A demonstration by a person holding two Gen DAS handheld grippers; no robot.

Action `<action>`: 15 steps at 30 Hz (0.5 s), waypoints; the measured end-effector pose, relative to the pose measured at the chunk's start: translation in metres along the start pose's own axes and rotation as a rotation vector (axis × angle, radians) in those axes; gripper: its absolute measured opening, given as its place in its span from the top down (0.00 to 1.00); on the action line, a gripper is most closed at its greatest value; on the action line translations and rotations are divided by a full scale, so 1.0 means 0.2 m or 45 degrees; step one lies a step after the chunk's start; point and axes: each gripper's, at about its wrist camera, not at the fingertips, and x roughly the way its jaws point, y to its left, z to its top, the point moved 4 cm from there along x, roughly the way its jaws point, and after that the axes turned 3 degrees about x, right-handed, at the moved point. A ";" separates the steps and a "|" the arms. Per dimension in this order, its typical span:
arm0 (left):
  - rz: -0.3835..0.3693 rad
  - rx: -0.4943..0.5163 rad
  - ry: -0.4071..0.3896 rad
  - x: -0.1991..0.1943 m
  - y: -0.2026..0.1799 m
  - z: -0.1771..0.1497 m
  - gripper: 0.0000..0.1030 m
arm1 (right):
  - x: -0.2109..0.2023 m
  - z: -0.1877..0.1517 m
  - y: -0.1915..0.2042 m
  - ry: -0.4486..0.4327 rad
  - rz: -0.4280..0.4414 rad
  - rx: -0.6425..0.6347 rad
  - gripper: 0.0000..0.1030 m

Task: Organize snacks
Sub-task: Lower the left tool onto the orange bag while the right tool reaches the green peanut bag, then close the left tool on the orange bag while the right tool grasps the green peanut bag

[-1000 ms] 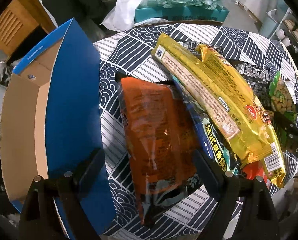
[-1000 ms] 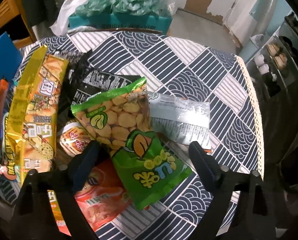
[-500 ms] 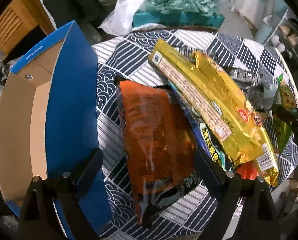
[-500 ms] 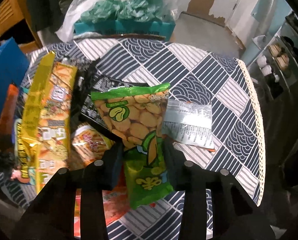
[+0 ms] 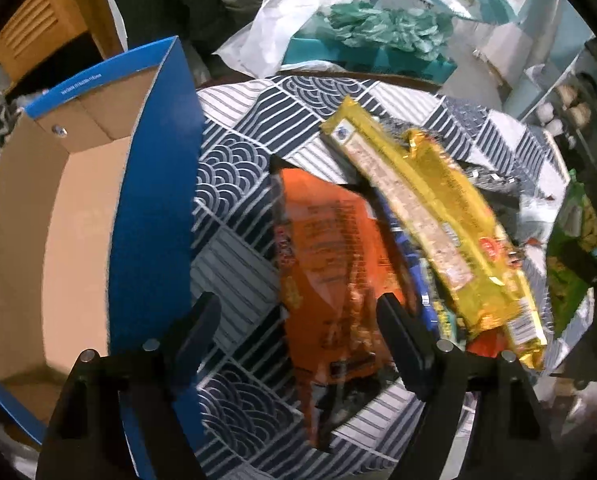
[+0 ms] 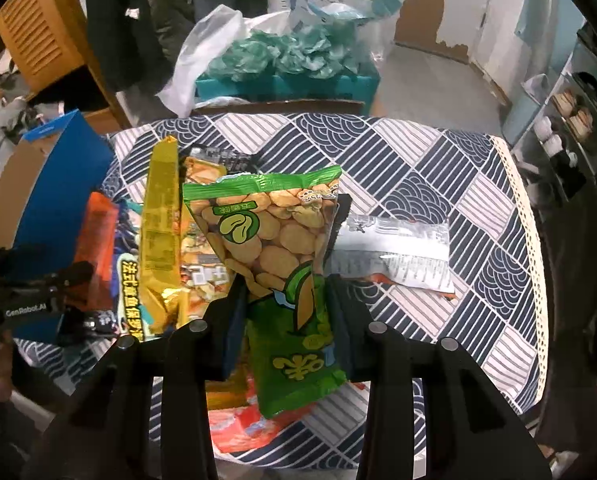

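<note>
My right fingers (image 6: 286, 312) have clamped on the green bean packet (image 6: 276, 256), now lifted off the tabletop (image 6: 438, 184); my left fingers (image 5: 294, 332), closing slightly but apart, straddle the orange packet (image 5: 330, 264); blue box (image 5: 150, 208) next, I judge.

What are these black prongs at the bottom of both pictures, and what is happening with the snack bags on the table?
No robot here: a person holds a two-finger gripper in each hand, each carrying a camera that looks along its fingers. The right gripper is shut on the green bean snack bag. The left gripper, seen by its own camera, has just been closing a little around the orange bag, which lies between the fingers without being pressed. Yellow packets lie on the patterned tablecloth; an open blue box stands beside.
</note>
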 end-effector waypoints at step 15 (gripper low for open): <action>-0.114 -0.063 0.125 0.17 -0.06 -0.05 0.29 | -0.01 -0.02 -0.02 -0.004 0.016 0.016 0.64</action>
